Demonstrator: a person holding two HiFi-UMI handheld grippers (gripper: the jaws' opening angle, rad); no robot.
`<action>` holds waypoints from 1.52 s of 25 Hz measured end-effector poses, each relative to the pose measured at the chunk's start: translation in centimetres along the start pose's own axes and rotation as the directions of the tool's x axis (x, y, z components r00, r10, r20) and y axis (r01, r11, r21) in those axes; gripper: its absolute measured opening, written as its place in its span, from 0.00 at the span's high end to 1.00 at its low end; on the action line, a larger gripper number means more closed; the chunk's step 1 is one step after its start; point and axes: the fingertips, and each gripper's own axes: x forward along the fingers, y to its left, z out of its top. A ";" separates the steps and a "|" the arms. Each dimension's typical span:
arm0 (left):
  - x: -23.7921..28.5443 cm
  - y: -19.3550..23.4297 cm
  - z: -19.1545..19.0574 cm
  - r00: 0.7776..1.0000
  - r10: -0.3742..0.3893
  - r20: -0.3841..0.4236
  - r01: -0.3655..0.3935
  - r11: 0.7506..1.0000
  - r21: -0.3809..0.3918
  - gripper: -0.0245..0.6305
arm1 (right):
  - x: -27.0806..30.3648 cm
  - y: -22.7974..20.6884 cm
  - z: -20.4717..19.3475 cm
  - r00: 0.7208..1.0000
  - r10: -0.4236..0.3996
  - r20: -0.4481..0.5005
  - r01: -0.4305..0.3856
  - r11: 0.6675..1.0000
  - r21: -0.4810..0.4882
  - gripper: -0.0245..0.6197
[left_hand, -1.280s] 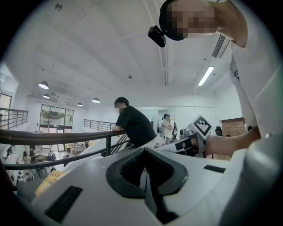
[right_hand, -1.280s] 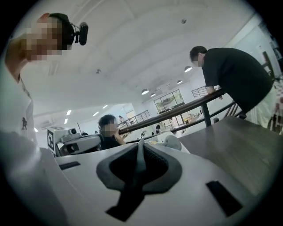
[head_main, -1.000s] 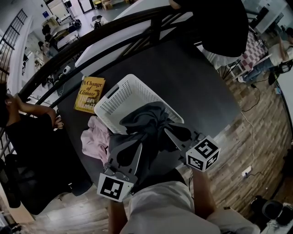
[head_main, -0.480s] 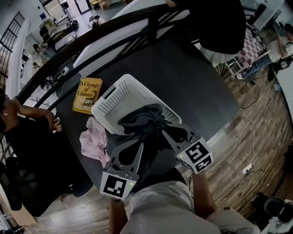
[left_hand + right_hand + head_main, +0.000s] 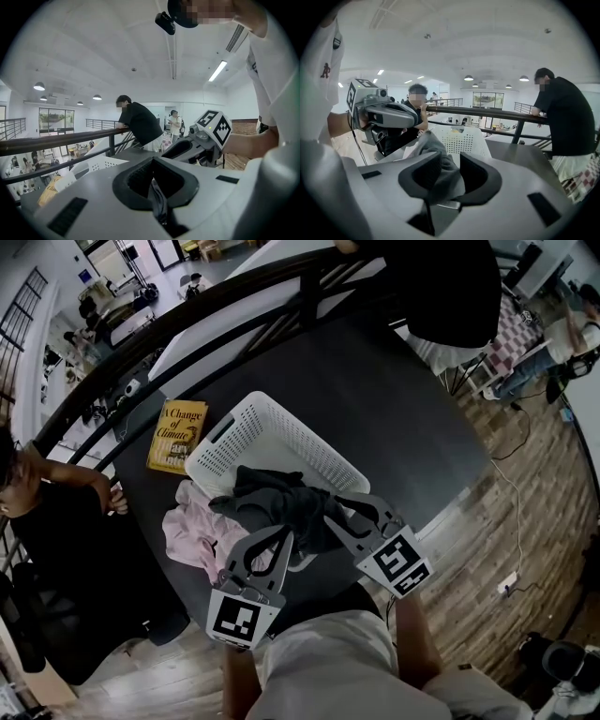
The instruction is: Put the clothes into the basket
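A dark grey garment [image 5: 281, 502] hangs over the near rim of the white perforated basket [image 5: 267, 432] on the dark table. My left gripper [image 5: 277, 538] is shut on a thin fold of it, seen pinched between the jaws in the left gripper view [image 5: 157, 197]. At the garment's right end, my right gripper [image 5: 339, 514] has just been opening its jaws. They stand apart with grey cloth [image 5: 440, 171] lying loose between them. A pink garment [image 5: 190, 526] lies on the table left of the basket.
A yellow book [image 5: 178, 435] lies beyond the pink garment. A black railing [image 5: 187, 329] runs along the table's far side. One person [image 5: 56, 521] leans at the left, another in black [image 5: 450, 287] stands at the far end. The table edge [image 5: 450, 507] drops to wooden floor.
The grey garment has sunk from a raised bunch and spread leftward along the basket's near rim. The right gripper's jaws have parted and that gripper has rolled slightly.
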 end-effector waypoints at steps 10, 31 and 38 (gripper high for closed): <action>-1.5 0.6 0.9 0.996 0.039 0.080 -0.034 0.997 -0.066 0.96 | -0.6 2.0 3.6 0.980 0.095 0.175 -0.100 0.995 0.022 0.76; -10.2 3.6 2.6 0.929 0.250 0.274 -0.230 0.968 -0.102 0.96 | -0.7 7.9 10.6 0.833 0.308 0.460 -0.328 0.944 -0.038 0.94; -13.2 3.8 1.1 0.909 0.324 0.262 -0.293 0.944 -0.151 0.96 | 0.7 10.9 10.9 0.804 0.389 0.450 -0.404 0.912 -0.067 0.94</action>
